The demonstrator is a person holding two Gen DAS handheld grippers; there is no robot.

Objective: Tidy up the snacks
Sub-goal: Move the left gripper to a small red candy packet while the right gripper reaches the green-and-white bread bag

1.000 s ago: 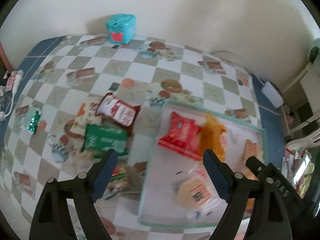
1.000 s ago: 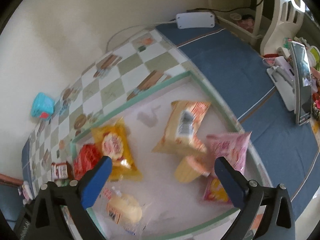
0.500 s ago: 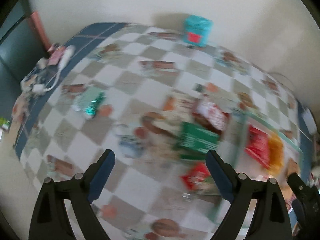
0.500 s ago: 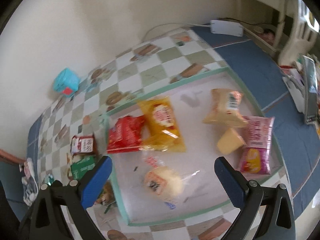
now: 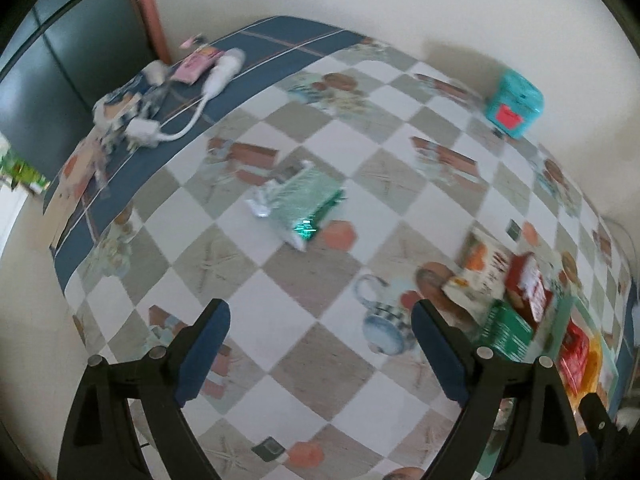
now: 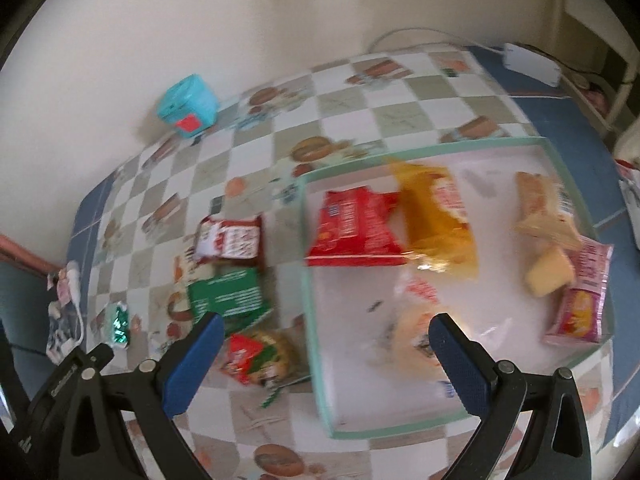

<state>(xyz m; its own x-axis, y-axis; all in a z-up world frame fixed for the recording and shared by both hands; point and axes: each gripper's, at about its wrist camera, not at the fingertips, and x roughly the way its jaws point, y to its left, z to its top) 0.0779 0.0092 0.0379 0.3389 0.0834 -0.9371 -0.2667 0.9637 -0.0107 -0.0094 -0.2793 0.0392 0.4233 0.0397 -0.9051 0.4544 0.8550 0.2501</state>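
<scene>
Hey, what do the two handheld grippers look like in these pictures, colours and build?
Both match. The left gripper and right gripper each have two black angular plastic arms with triangular cutouts and silver round fasteners, tipped with dark blue finger pads. White lettering marks the neighbouring gripper's body at the right view's lower left. No cables or sleeves show.

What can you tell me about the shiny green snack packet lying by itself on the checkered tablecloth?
The green foil packet is a small crinkled pouch, metallic green with silvery-white crimped ends, and looks like thin reflective film. It lies flat and slanted on the checkered tablecloth, alone, well apart from the snack pile and outside the tray. Nothing but the cloth touches it. Its print is too blurred to read.
</scene>
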